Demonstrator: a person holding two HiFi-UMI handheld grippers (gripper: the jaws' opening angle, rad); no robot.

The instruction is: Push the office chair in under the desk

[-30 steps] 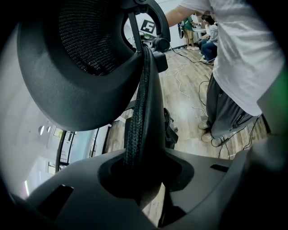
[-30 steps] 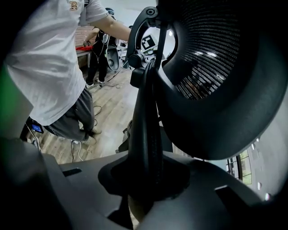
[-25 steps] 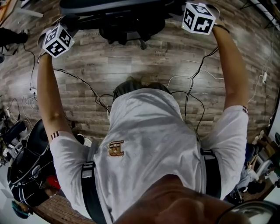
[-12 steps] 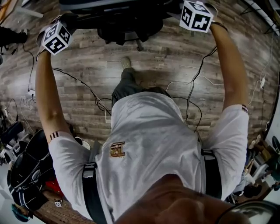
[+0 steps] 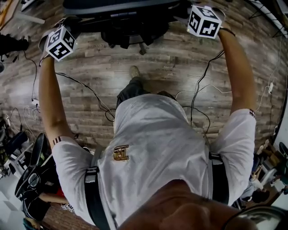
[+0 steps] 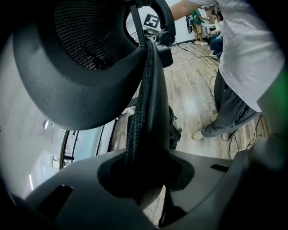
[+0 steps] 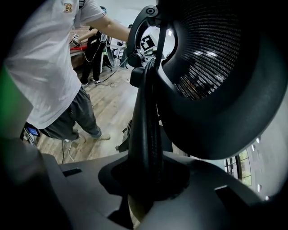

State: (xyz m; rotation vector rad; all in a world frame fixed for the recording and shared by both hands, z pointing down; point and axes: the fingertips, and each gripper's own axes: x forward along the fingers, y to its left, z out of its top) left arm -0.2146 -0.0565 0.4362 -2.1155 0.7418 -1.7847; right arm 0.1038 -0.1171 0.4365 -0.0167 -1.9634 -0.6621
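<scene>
- Fingers (image 6: 67, 197) of left gripper (image 6: 146, 177) clamped on top edge of black mesh office chair (image 6: 90, 67), with black woven trim and smooth black frame running straight up between them.
- Fingers (image 7: 225, 197) of right gripper (image 7: 146, 179) closed the same way on that edge from the opposite end, frame bar filling the gap.
- From head view: left gripper (image 5: 67, 28) and right gripper (image 5: 189, 15) at the two ends of the chair back (image 5: 121, 6), marker cubes facing up, both bare arms stretched forward.
- Chair at top of head view, straight ahead of the person, with black wheeled base (image 5: 128, 33) resting on grey-brown wood-plank floor (image 5: 157, 63).
- Curved black mesh headrest (image 7: 216, 67) looming over the gripped edge in both gripper views; opposite gripper's marker cube (image 7: 146, 43) visible past its bracket.
- Person in white T-shirt (image 5: 153, 148) and dark trousers, black straps at both sides of the chest, one light shoe (image 5: 134, 71) set forward toward the chair.
- Black and white cables (image 5: 198, 90) trailing across the floor on both sides of the legs.
- Dark gear (image 5: 31, 179) heaped at lower left of head view, too cluttered to tell apart.
- Other people at far end of room in both gripper views, too small to make out.
</scene>
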